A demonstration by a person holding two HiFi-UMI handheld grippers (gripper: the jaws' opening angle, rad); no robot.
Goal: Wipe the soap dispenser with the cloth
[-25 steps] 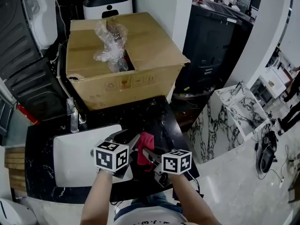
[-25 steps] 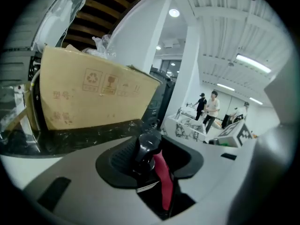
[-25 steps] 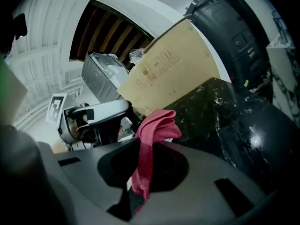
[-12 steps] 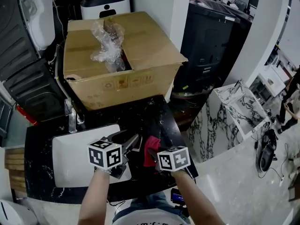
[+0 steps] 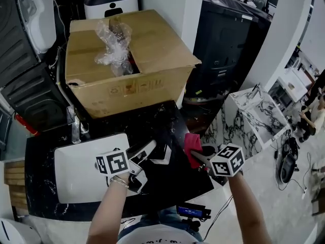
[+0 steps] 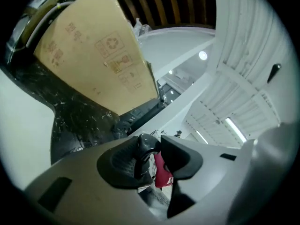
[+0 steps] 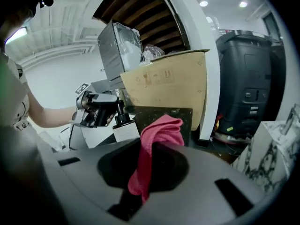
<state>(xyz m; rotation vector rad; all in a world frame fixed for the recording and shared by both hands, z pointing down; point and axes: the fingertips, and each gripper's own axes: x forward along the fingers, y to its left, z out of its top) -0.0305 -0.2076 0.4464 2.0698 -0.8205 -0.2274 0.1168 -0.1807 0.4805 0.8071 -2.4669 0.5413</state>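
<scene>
Head view: L claw [image 5: 150,149] reaches across the black counter [image 5: 167,126], just right of the white sink [image 5: 76,177]. It's clamped on the soap dispenser [image 5: 163,154], which sits at the claw tips over the counter. Prob held that way so it can't skid or tip while rubbed. R claw [image 5: 199,157] is off to the right near the counter edge, pinching the pink cloth [image 5: 191,144]. Cloth and dispenser are apart, so no wiping contact right now. Cardboard box [image 5: 127,60] stands behind, not involved.

L claw view: jaws are narrowed onto the dispenser's dark pump head [image 6: 144,148], one pad on each side. Gripping at the top leaves the body bare for the cloth, I'd judge. A red patch shows past the pump, likely the cloth, not sure.

R claw view: jaws are closed on the cloth [image 7: 158,134]. A bunched fold sticks out past the tips as the wiping pad, w/ the tail hanging down btwn the jaws. Across the gap, the dispenser [image 7: 125,128] has its long axis approx upright w/ a slight lean. Black pump end is up in the L claw, pale body down. Nozzle direction: can't tell. Whether the base touches the counter: can't tell.
</scene>
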